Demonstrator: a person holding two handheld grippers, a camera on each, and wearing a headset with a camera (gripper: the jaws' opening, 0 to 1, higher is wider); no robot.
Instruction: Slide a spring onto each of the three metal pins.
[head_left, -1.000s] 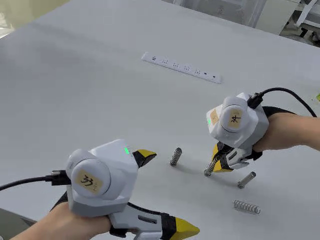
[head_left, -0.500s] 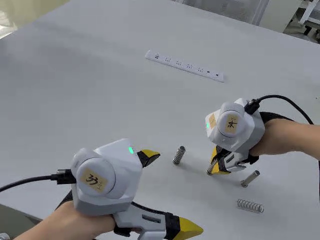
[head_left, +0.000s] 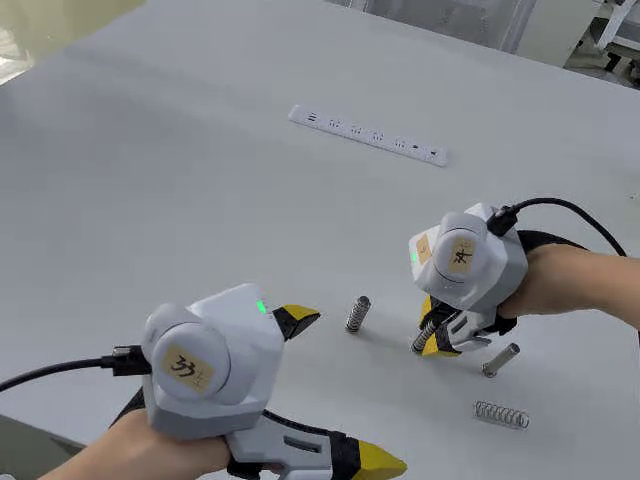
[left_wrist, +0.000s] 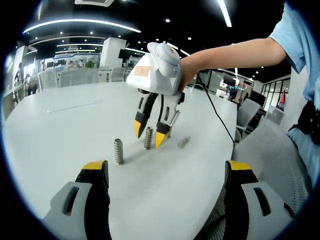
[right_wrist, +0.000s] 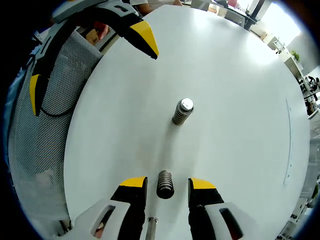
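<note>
White counter (head_left: 200, 180) lies open toward upper left, past one power strip (head_left: 365, 133). Three pins: free sprung pin (head_left: 357, 314) upright at centre; second sprung pin (head_left: 424, 336) between the spread, untouching right tongs (right_wrist: 168, 182); bare pin (head_left: 499, 360) and one loose spring (head_left: 501, 414) lying lower right. Left tongs (head_left: 342, 390) gape.

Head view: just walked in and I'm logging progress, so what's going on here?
A person works with two handheld claws. The right claw straddles an upright sprung pin, jaws apart around it. A second sprung pin stands nearby. One bare pin and a loose spring lie on the table. The left claw is open and empty.
</note>
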